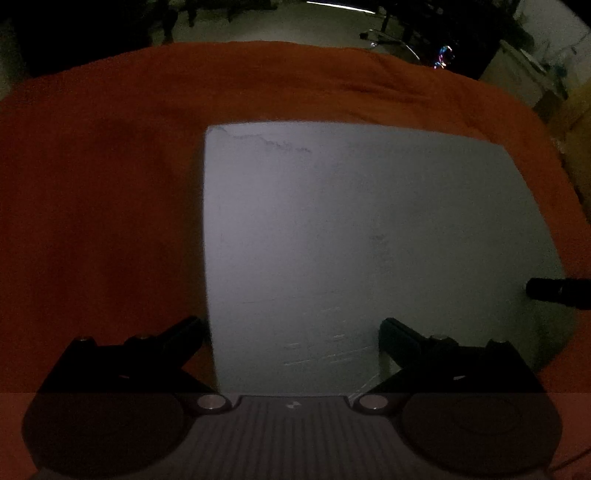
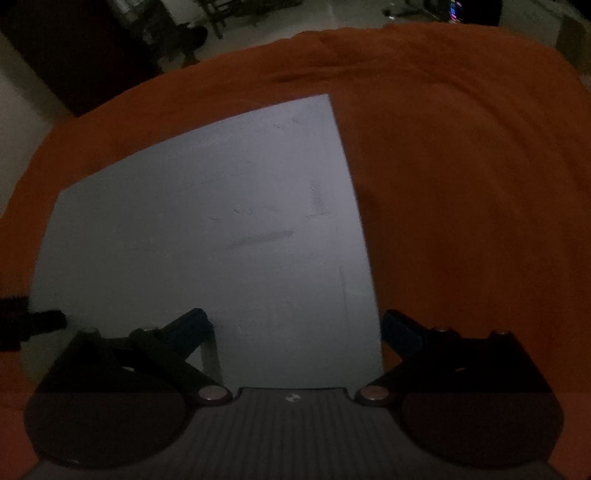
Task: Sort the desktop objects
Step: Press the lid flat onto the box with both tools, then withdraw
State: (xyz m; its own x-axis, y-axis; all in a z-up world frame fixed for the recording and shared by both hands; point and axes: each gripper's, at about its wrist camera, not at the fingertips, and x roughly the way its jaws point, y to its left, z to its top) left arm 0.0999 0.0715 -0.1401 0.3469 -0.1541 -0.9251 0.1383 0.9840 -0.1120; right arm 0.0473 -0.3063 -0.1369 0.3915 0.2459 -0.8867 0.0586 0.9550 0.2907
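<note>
A bare white board (image 1: pixel 351 236) lies flat on the orange cloth (image 1: pixel 103 192); nothing sits on it. My left gripper (image 1: pixel 291 325) is open and empty, low over the board's near left edge. In the right wrist view the same board (image 2: pixel 221 229) fills the left half. My right gripper (image 2: pixel 295 321) is open and empty over the board's near right edge. The right gripper's dark fingertip (image 1: pixel 554 290) pokes in at the right of the left wrist view; the left gripper's fingertip (image 2: pixel 37 321) shows at the left of the right wrist view. The scene is very dim.
The orange cloth (image 2: pixel 461 184) covers the table all around the board. Beyond the far edge lie a dark room floor (image 1: pixel 277 22), chair legs (image 1: pixel 391 33) and a small lit device (image 1: pixel 443 55).
</note>
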